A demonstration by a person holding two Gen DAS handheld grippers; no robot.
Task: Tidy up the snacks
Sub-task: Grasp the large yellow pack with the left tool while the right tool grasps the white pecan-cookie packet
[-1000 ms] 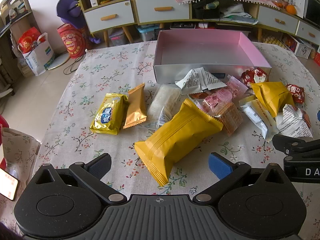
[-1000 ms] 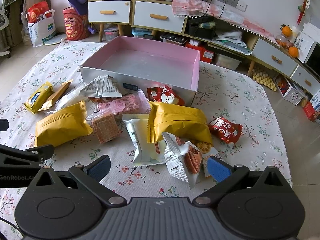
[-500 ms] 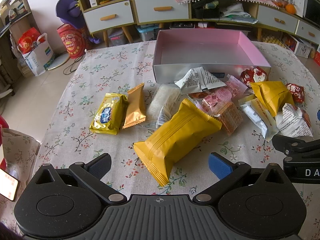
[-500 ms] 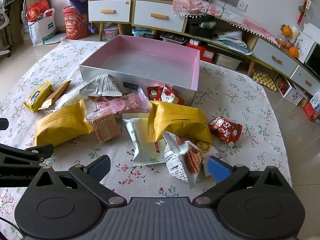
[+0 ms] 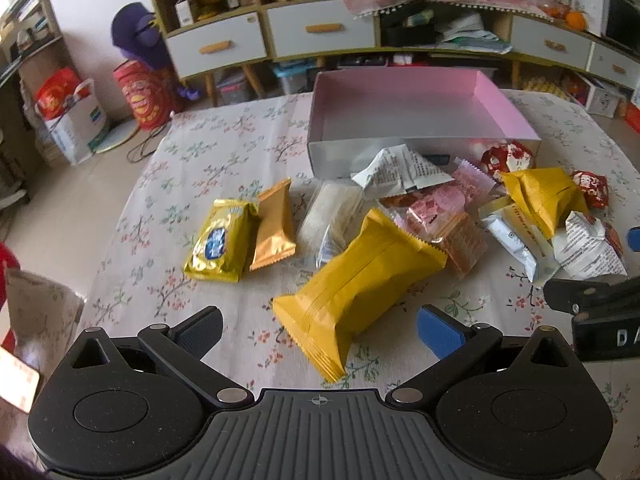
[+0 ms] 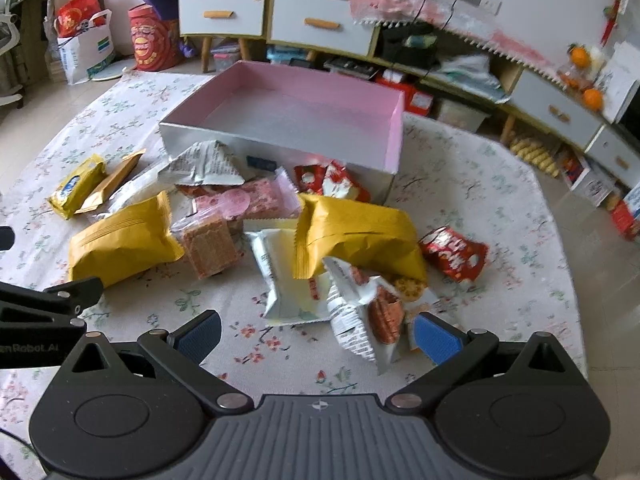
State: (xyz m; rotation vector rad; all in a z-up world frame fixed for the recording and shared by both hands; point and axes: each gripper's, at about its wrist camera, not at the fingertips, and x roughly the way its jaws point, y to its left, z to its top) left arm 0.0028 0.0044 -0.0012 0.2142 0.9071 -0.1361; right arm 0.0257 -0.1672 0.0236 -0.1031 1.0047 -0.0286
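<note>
An empty pink-lined box point(image 5: 404, 96) point(image 6: 288, 104) stands at the far side of the floral table. Several snack packs lie in front of it. A big yellow pouch point(image 5: 360, 284) point(image 6: 120, 240) lies just ahead of my open, empty left gripper point(image 5: 320, 326). A second yellow pouch point(image 6: 356, 236) point(image 5: 540, 200), a white pack point(image 6: 280, 280) and a torn silver wrapper point(image 6: 356, 320) lie ahead of my open, empty right gripper point(image 6: 316, 330). A gold-blue pack point(image 5: 222, 244) and an orange pack point(image 5: 274, 230) lie to the left.
A red pack point(image 6: 454, 254) lies alone at the right. Pink wafer packs point(image 6: 240, 200) and a clear pack point(image 5: 332, 216) sit mid-pile. The right gripper's body point(image 5: 592, 312) shows at the left view's right edge. Cabinets and bags stand behind the table.
Both grippers have shifted slightly toward the pile, with some motion blur in the views. No snack has moved and both stay open.
</note>
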